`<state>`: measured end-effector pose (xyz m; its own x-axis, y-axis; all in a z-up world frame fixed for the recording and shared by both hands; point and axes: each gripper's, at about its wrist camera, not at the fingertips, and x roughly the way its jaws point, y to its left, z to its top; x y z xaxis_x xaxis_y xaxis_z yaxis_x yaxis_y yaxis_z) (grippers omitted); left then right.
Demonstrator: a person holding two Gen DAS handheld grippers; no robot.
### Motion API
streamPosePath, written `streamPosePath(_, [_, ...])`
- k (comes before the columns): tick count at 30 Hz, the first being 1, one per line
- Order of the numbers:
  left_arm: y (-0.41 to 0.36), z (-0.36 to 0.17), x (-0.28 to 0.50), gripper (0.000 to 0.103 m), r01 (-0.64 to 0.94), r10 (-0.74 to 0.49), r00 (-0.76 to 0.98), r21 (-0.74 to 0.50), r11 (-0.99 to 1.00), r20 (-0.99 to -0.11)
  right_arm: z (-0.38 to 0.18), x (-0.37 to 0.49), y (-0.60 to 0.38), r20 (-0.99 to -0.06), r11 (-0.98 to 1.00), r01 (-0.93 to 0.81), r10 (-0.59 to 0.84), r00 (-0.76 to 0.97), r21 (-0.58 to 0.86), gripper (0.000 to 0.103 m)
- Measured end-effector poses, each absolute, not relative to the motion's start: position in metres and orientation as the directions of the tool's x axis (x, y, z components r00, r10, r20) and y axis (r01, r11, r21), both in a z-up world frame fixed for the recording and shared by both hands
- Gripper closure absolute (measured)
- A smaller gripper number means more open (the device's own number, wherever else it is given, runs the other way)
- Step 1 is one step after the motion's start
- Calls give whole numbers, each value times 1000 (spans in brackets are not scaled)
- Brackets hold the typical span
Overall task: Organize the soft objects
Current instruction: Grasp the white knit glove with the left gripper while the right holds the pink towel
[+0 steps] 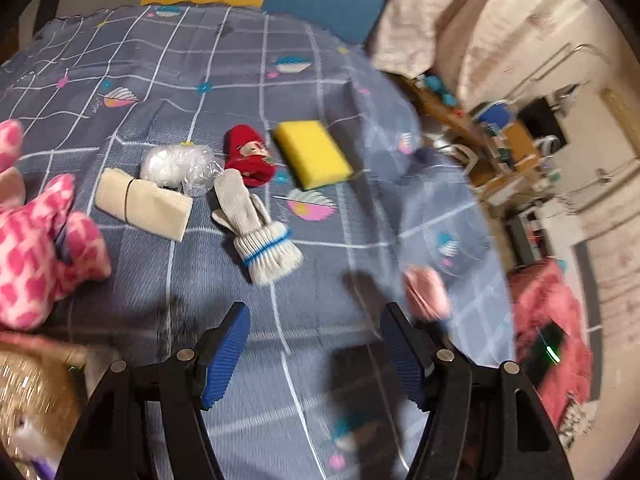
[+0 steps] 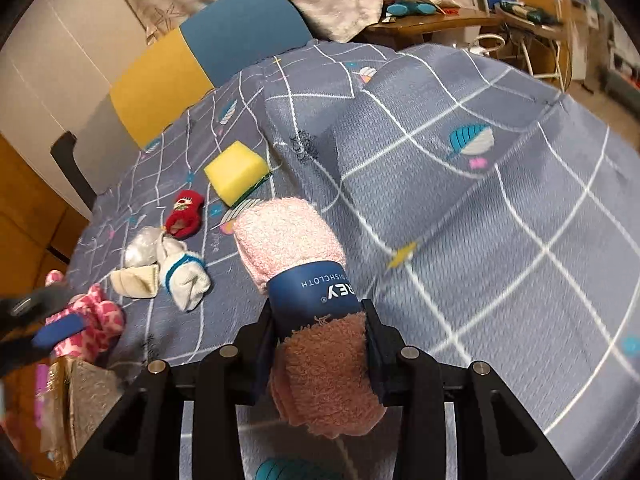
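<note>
Right gripper (image 2: 320, 344) fingers clamped on the rolled pink dishcloth (image 2: 296, 248), lower centre of the right wrist view, held clear of the cloth-covered surface (image 2: 500, 200). Left gripper (image 1: 316, 360) fingers wide, empty, low centre of its frame, facing the knit glove (image 1: 256, 224). Step looks like carry-to-container; next move probably calls for bringing the dishcloth over the basket (image 1: 28, 392) at lower left and letting go, without hitting the left gripper.

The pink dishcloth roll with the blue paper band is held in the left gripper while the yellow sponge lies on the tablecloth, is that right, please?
Not quite: the right gripper holds the pink dishcloth roll, as the right wrist view shows. The left gripper is open and empty. The yellow sponge does lie on the tablecloth.
</note>
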<state>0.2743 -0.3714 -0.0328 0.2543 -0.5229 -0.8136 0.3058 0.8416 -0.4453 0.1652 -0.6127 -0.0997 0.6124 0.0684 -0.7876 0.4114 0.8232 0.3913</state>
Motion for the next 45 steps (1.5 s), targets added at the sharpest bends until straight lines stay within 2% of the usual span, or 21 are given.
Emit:
streamPosePath(3, [-393, -53, 294, 34, 272, -454, 252, -388, 881, -855, -99, 167, -615, -762, 804, 392, 112, 638, 446, 64])
streamPosePath(13, [-420, -121, 351, 34, 155, -233, 251, -199, 968, -939, -97, 177, -614, -777, 837, 394, 57, 626, 379, 63])
streamPosePath(16, [-415, -133, 360, 34, 118, -276, 237, -255, 960, -932, -92, 178, -612, -773, 855, 383, 32, 634, 350, 63])
streamPosePath(24, [-426, -143, 366, 35, 167, -246, 262, -207, 964, -933, -87, 178, -610, -765, 858, 372, 36, 643, 353, 63])
streamPosePath(28, [-433, -140, 362, 46, 209, -200, 301, -140, 968, -932, -83, 177, -609, -758, 865, 368, 20, 652, 340, 63])
streamPosePath(32, [-436, -133, 352, 49, 243, -182, 337, -102, 965, -924, -81, 177, -609, -752, 872, 361, 12, 660, 330, 63])
streamPosePath(34, [-433, -124, 345, 49, 245, -193, 347, -110, 963, -918, -82, 176, -608, -751, 875, 361, 3, 660, 321, 63])
streamPosePath(38, [-421, -93, 321, 49, 246, -293, 378, -210, 946, -878, -86, 176, -609, -758, 874, 371, -6, 652, 313, 63])
streamPosePath(41, [-409, -58, 293, 49, 297, -409, 381, -309, 904, -829, -90, 176, -610, -764, 877, 379, -22, 645, 294, 63])
streamPosePath(45, [-387, -21, 258, 49, 370, -496, 393, -360, 856, -774, -96, 174, -605, -766, 892, 383, -69, 639, 239, 63])
